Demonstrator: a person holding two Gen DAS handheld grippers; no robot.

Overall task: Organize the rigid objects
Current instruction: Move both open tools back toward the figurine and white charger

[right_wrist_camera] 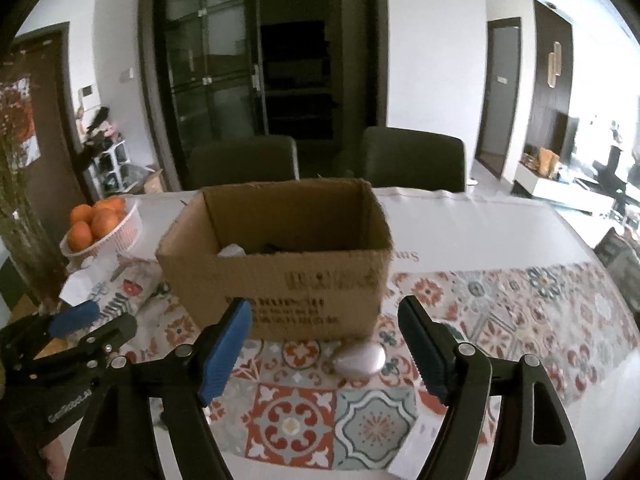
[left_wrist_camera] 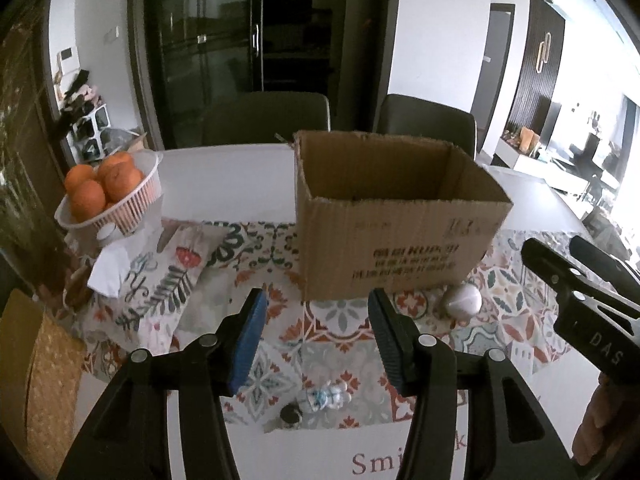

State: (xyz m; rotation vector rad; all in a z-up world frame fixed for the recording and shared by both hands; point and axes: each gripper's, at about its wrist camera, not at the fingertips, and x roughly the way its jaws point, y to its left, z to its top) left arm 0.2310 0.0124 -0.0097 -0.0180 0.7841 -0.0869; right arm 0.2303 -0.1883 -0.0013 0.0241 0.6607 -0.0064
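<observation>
a cardboard box stands open-topped on a patterned mat laid across a white table. in the right wrist view something white and something dark lie low inside the box, too hidden to name.

a silver egg-shaped object lies on the mat just beside the box's near right corner; whether it touches the cardboard is not clear.

the left gripper hovers above the mat in front of the box, jaws apart with nothing between them. below it, near the mat's front edge, lie a small clear bottle on its side and a small dark round thing just left of it, both free of the pads.

the right gripper also stands open and empty, its jaws wider than the left's. the egg sits in line with the gap between its fingers but ahead of them, untouched. a hand shows at the right edge of the left wrist view, under the right gripper's body.

a white basket of oranges sits at the table's far left. next to it lie a folded patterned cloth and a white paper. two dark chairs stand behind the table, in front of a glass-doored cabinet.
</observation>
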